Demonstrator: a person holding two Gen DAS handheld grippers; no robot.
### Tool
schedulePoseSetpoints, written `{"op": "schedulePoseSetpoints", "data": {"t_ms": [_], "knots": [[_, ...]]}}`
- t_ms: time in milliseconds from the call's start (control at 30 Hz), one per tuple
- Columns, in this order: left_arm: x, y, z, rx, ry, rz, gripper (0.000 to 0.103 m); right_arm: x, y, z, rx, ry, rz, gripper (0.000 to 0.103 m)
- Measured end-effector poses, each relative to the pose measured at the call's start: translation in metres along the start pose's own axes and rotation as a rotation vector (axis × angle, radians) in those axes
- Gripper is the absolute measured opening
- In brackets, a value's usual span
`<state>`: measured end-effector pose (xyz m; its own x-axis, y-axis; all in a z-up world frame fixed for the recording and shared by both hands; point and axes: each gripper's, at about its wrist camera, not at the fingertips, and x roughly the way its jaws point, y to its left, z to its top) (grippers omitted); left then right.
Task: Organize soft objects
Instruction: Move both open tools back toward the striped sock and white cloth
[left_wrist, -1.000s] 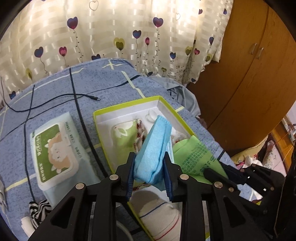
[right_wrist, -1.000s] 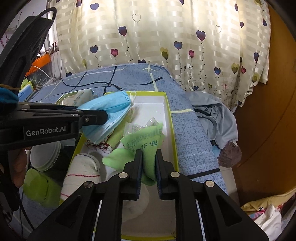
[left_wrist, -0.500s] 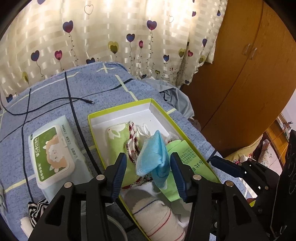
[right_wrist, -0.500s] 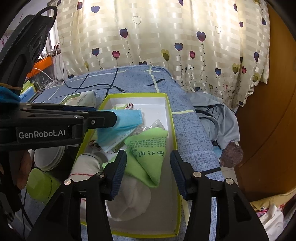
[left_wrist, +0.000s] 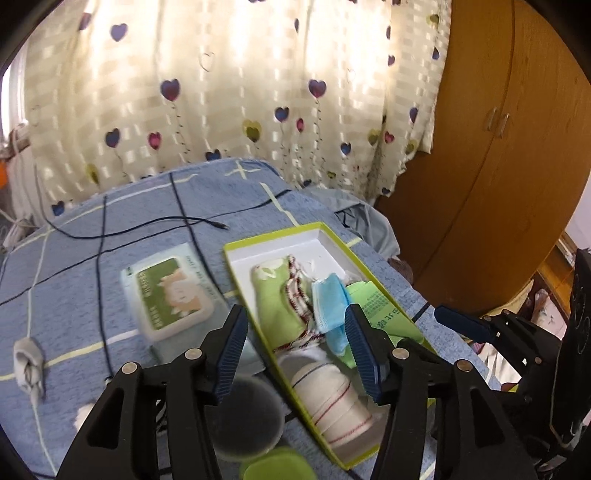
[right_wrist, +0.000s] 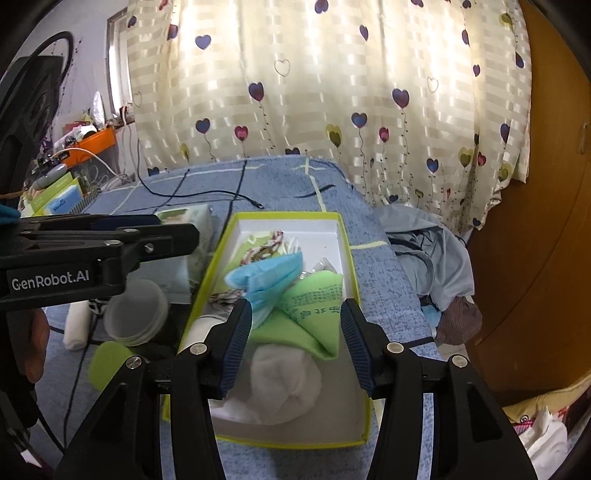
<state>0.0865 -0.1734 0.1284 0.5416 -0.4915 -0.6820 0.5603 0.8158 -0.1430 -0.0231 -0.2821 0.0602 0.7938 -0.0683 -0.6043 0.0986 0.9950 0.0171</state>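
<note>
A lime-rimmed white box (left_wrist: 275, 239) (right_wrist: 347, 251) lies on the blue bed cover. In it are a blue face mask (left_wrist: 328, 306) (right_wrist: 267, 275), a green printed cloth (left_wrist: 380, 308) (right_wrist: 316, 301), a light green cloth (left_wrist: 275, 299), a red-patterned cloth (left_wrist: 295, 291) and a white rolled sock (left_wrist: 330, 400) (right_wrist: 282, 378). My left gripper (left_wrist: 295, 349) is open and empty above the box's near end. My right gripper (right_wrist: 295, 341) is open and empty above the sock and green cloth.
A wet-wipes pack (left_wrist: 171, 293) lies left of the box. A round container (left_wrist: 245, 419) (right_wrist: 135, 312) and a green lid (right_wrist: 109, 363) sit near the front. A grey sock (left_wrist: 27, 363) lies far left. Black cables (left_wrist: 177, 221) cross the cover. A wooden wardrobe (left_wrist: 498, 147) stands right.
Both grippers opened and let go: the blue mask and the green cloth now lie in the box. Both grippers have pulled back and up from the box.
</note>
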Motion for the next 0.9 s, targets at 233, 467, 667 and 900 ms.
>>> {"op": "schedulePoseSetpoints", "data": {"t_ms": [233, 467, 667, 900], "knots": [[-0.033, 0.011, -0.016, -0.007, -0.047, 0.056, 0.055, -0.015, 0.016, -0.005, -0.005, -0.022, 0.02, 0.052], [-0.06, 0.021, -0.033, -0.022, -0.081, 0.111, 0.055, -0.026, 0.033, -0.008, -0.025, -0.044, 0.041, 0.052], [-0.073, 0.032, -0.052, -0.044, -0.081, 0.141, 0.055, -0.032, 0.044, -0.011, -0.029, -0.058, 0.053, 0.052], [-0.088, 0.048, -0.074, -0.076, -0.092, 0.186, 0.055, -0.038, 0.061, -0.018, -0.046, -0.078, 0.053, 0.052]]}}
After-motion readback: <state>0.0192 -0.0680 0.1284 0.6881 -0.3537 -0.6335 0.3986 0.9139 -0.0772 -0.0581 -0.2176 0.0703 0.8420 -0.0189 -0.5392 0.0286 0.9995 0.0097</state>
